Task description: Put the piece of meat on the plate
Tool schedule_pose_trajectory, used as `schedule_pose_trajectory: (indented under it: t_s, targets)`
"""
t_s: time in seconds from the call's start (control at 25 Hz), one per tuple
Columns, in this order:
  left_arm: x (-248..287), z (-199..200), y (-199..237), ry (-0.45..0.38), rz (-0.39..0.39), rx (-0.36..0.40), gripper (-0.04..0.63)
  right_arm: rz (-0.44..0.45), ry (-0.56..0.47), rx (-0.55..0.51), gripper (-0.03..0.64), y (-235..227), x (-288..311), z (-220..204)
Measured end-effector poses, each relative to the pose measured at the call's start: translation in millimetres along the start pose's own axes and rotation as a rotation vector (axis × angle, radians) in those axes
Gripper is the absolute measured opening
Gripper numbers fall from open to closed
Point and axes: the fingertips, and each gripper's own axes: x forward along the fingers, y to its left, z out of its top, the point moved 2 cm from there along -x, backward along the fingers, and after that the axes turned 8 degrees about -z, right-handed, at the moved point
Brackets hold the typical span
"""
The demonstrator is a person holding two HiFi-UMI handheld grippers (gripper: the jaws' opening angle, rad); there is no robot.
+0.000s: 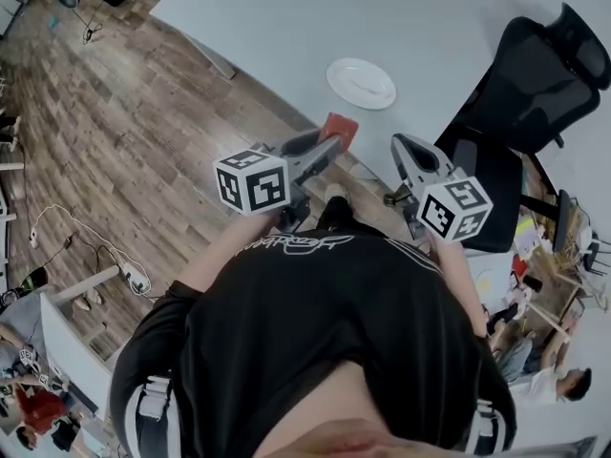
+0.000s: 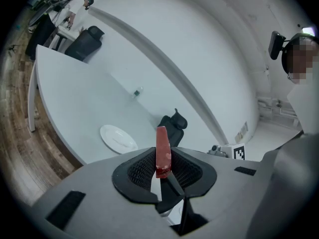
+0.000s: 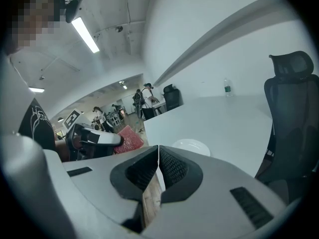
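plate (image 1: pixel 361 82) 1 | piece of meat (image 1: pixel 341 128) 1 | left tongs (image 1: pixel 330 147), right tongs (image 1: pixel 401 151): 2 | table (image 1: pixel 286 27) 1

- Left gripper (image 2: pixel 163 169): grey jaws, black ribbed pads clamped on a thin red slab of meat (image 2: pixel 162 142) standing upright
- White round plate (image 2: pixel 118 138): on the pale grey table (image 2: pixel 70 98), left of the meat
- Black office chair (image 2: pixel 173 125): behind the meat, at the table's edge

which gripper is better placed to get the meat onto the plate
Left. The left gripper is clamped on the piece of meat, with the plate on the table ahead of it. The right gripper is shut on nothing beside it.
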Motion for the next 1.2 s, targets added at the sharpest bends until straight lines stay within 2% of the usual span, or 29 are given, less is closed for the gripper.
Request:
schedule_pose_trajectory:
  t_s: [0.52, 1.2]
  targets:
    - [53.3, 25.3, 42.1, 0.06, 0.019, -0.033, 0.092, 0.023, 0.044, 0.05, 0.012, -52.3, 50.6, 8.4]
    - [107.8, 27.0, 70.1, 0.111, 0.081, -0.063, 0.092, 0.046, 0.057, 0.126, 0.012, -111.0, 77.0, 2.3]
